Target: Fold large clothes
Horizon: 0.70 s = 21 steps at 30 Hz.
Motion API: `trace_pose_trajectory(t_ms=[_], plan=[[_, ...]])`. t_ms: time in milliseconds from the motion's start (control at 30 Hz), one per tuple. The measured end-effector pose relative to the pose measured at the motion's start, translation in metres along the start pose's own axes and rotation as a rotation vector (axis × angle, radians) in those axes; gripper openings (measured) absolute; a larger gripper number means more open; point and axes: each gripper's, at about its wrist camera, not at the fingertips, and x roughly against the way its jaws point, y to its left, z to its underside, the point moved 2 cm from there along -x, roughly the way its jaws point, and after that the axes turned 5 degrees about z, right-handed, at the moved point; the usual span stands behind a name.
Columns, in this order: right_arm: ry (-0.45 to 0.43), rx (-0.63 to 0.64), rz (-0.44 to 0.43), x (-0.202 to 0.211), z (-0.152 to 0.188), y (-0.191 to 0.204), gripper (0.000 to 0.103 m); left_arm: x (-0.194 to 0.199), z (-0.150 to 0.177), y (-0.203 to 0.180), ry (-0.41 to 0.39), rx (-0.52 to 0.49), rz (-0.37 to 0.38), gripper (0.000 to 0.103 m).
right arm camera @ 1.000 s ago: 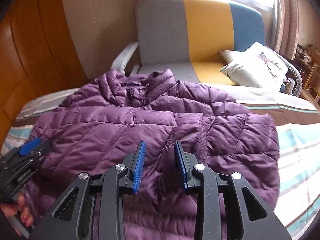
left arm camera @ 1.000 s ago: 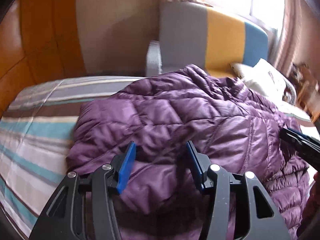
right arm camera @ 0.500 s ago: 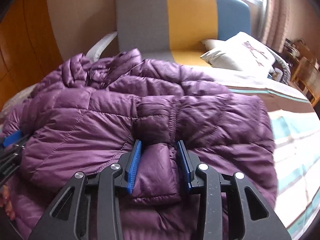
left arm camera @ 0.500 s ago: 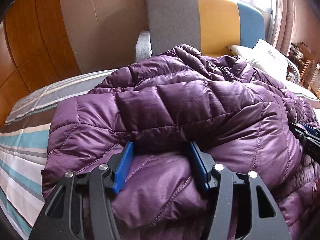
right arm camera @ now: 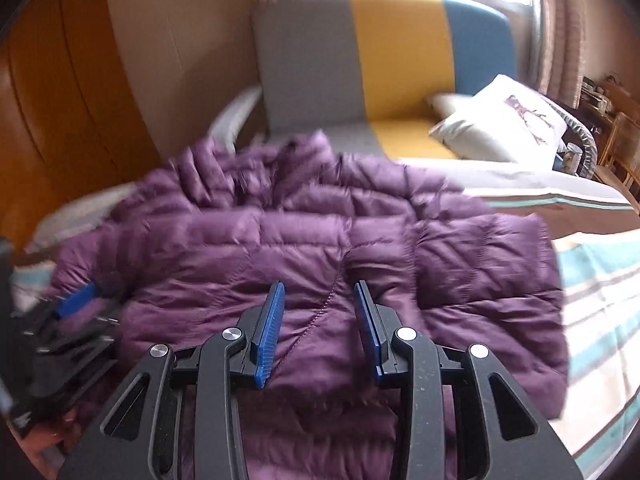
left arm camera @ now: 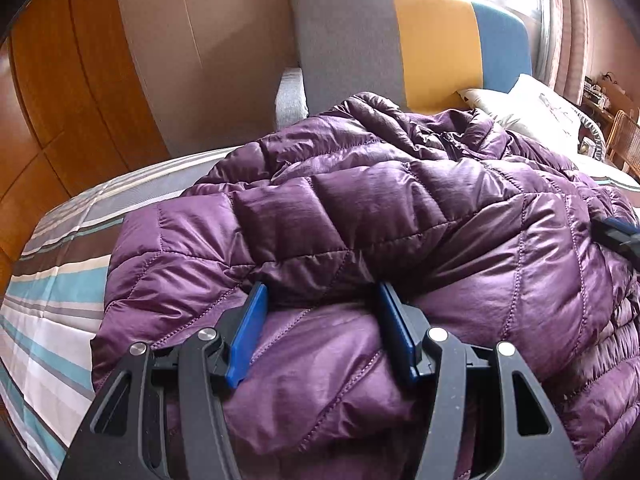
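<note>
At the far left stood the orange wooden wardrobe (left arm camera: 60, 120), and below it the striped bedsheet (left arm camera: 52, 304) spread across the bed. On that sheet lay the purple quilted jacket (left arm camera: 360, 208), bunched and partly doubled over itself, its collar end toward the sofa.

The left gripper (left arm camera: 320, 300) sat at the near left edge of the jacket. A thick puffed fold of the fabric filled the space between its blue pads (left arm camera: 248, 332), which pressed into it on both sides, so the gripper was clamped on the jacket, though the pads stood wide because of the bulk.

In the right wrist view the jacket (right arm camera: 304, 256) was blurred. The right gripper (right arm camera: 320, 300) hovered over its near hem with its blue pads (right arm camera: 272, 332) spread apart and nothing caught between them; the fabric lay below.

Behind the bed rose the sofa (right arm camera: 400, 52), banded grey, yellow and blue, with a white pillow (right arm camera: 500, 120) on its seat toward the right, beside the curtain (right arm camera: 560, 28).
</note>
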Motion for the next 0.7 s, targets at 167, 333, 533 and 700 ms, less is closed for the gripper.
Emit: trace_pose_trajectory(t_ms=[167,333,533,700], plan=[[0.010,0.087,0.093,-0.024,0.011,0.004,0.035,-0.008,-0.002,0.013,0.024,0.076,0.061,0.068],[0.002,0.096,0.104,-0.021,0.011,0.005,0.035,0.009,-0.002,0.037,0.000,0.144,0.095,0.067],[-0.012,0.113,0.127,-0.020,0.014,0.008,0.035,0.008,0.016,0.069,0.010,0.159,-0.009,0.065],[0.001,0.117,0.132,-0.018,0.014,0.011,0.036,0.003,0.017,0.054,0.018,0.051,-0.120,0.066]])
